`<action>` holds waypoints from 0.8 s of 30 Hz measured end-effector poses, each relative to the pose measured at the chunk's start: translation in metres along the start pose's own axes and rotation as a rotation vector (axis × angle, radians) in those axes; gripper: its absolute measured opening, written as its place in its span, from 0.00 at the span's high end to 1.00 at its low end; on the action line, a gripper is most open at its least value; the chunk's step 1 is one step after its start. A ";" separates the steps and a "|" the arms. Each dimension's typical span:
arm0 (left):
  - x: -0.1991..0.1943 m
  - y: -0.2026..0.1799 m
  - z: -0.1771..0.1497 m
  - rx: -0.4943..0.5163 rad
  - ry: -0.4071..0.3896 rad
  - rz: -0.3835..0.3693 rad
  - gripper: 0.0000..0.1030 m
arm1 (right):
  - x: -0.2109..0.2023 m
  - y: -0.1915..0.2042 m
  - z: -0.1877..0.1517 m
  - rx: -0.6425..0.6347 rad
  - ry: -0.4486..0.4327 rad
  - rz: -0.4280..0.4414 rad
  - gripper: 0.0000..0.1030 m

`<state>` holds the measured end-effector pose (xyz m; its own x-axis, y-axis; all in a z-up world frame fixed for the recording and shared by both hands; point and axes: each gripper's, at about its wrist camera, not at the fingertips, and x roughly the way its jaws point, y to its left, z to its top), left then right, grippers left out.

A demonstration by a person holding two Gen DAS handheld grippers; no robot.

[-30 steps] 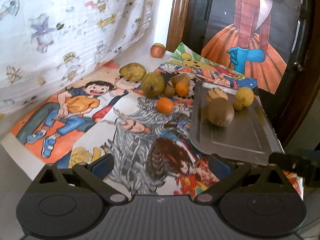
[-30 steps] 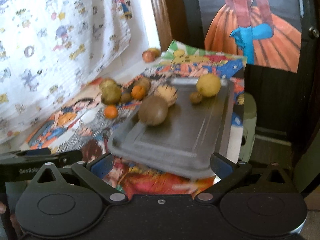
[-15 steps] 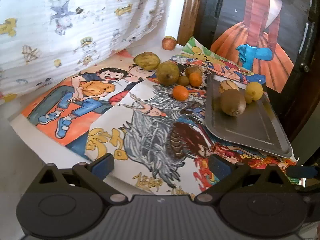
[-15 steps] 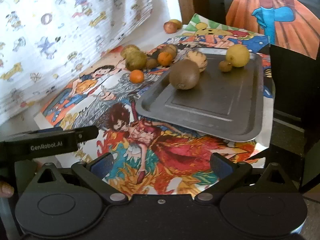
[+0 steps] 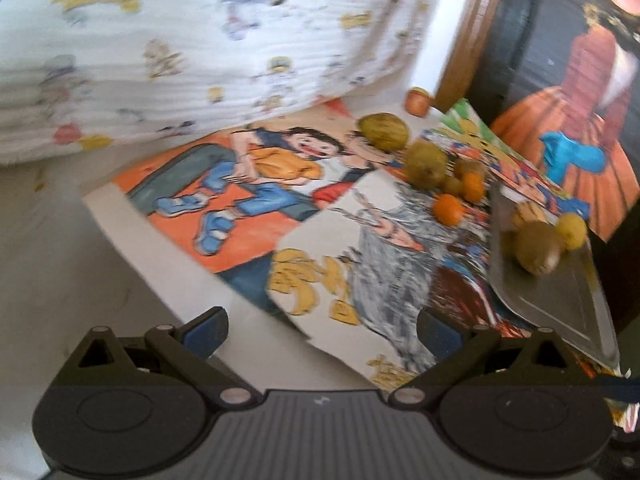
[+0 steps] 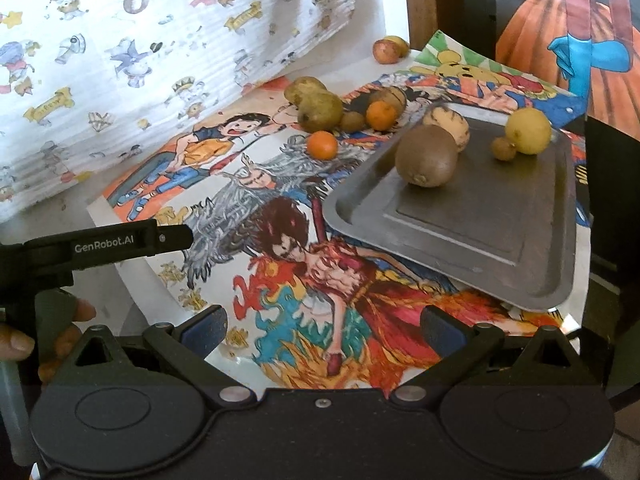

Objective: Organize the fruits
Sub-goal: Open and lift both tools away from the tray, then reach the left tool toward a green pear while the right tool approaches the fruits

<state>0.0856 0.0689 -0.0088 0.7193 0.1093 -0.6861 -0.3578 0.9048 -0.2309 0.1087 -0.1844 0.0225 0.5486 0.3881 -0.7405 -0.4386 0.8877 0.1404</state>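
**Both grippers pulled back, nothing held**

Left gripper [image 5: 322,326] and right gripper [image 6: 324,326] gape wide, empty, farther from the fruit than a second ago (left view blurred). Four fruits, kiwi [image 6: 426,161] and lemon [image 6: 528,131] included, sit on the metal tray [image 6: 500,248]; nearest loose orange [image 6: 322,145] lies on the posters, likely the next pick.

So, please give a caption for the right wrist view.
Open right gripper faces a metal tray holding four fruits.

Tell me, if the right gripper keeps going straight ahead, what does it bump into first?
Probably the near edge of the metal tray, lying on the cartoon posters. The right gripper is open and empty; depth is hard to judge.
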 end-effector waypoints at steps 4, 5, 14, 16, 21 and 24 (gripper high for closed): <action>0.003 0.013 0.004 -0.041 -0.011 0.034 0.01 | 0.006 0.003 0.005 -0.010 -0.006 0.012 0.01; 0.004 0.016 0.005 -0.049 -0.012 0.041 0.00 | 0.008 0.004 0.007 -0.012 -0.007 0.013 0.01; 0.019 0.029 0.023 -0.061 -0.017 0.106 0.00 | 0.025 0.010 0.031 -0.081 -0.061 0.026 0.01; 0.024 0.029 0.029 -0.049 -0.020 0.110 0.00 | 0.029 0.014 0.039 -0.134 -0.091 0.010 0.01; 0.042 0.020 0.052 0.002 -0.014 0.098 0.00 | 0.042 0.018 0.064 -0.245 -0.162 -0.003 0.01; 0.053 0.010 0.067 0.073 -0.030 0.085 0.00 | 0.053 0.017 0.078 -0.293 -0.181 0.003 0.01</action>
<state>0.1604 0.1111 -0.0012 0.7062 0.1977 -0.6798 -0.3745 0.9192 -0.1216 0.1856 -0.1294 0.0366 0.6527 0.4519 -0.6080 -0.6118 0.7878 -0.0712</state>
